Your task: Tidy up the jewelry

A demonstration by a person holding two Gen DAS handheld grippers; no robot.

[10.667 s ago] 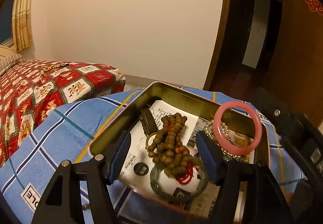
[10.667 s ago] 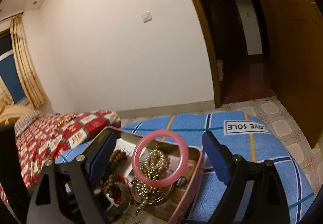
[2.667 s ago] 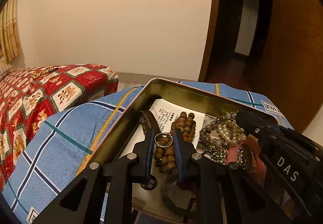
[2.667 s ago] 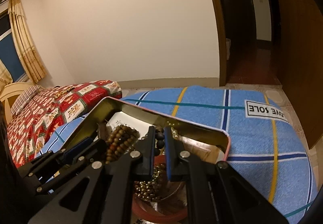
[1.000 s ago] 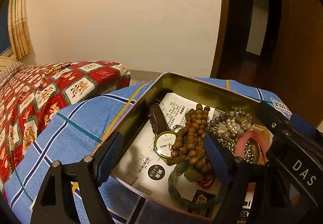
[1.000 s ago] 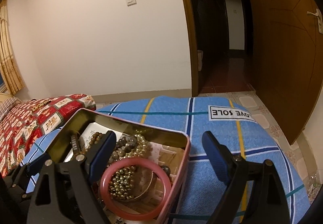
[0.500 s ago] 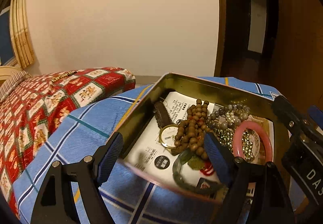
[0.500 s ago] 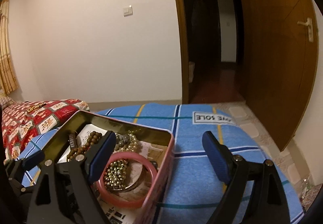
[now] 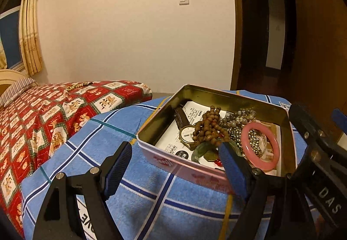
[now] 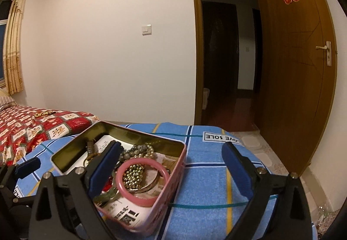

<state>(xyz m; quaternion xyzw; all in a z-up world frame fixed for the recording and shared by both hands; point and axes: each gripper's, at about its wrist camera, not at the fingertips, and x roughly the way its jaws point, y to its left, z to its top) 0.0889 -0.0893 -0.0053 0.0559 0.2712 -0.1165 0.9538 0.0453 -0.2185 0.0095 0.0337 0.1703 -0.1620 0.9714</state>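
Note:
A pink metal tin (image 9: 216, 93) stands open on a blue checked blanket (image 9: 104, 131). In it lie a gold-faced watch (image 9: 187, 134), a brown bead string (image 9: 207, 126), grey and gold bead bracelets (image 9: 237, 123), a green bangle (image 9: 200, 151) and a pink bangle (image 9: 260, 145). My left gripper (image 9: 175, 161) is open and empty, just short of the tin's front wall. My right gripper (image 10: 171, 157) is empty, its jaws opening. It hovers over the tin's (image 10: 138, 131) right end, with the pink bangle (image 10: 142, 182) below its left finger.
A bed with a red patterned cover (image 9: 32, 120) lies to the left, a gold chain (image 9: 78, 86) on it. A brown door (image 10: 292, 66) stands open at the right beside a dark hallway. Bare blanket (image 10: 216, 175) stretches right of the tin.
Both grippers have drawn back from the tin and risen a little, so the tin sits farther off. The right jaws have spread wider. The jewelry stays in the tin.

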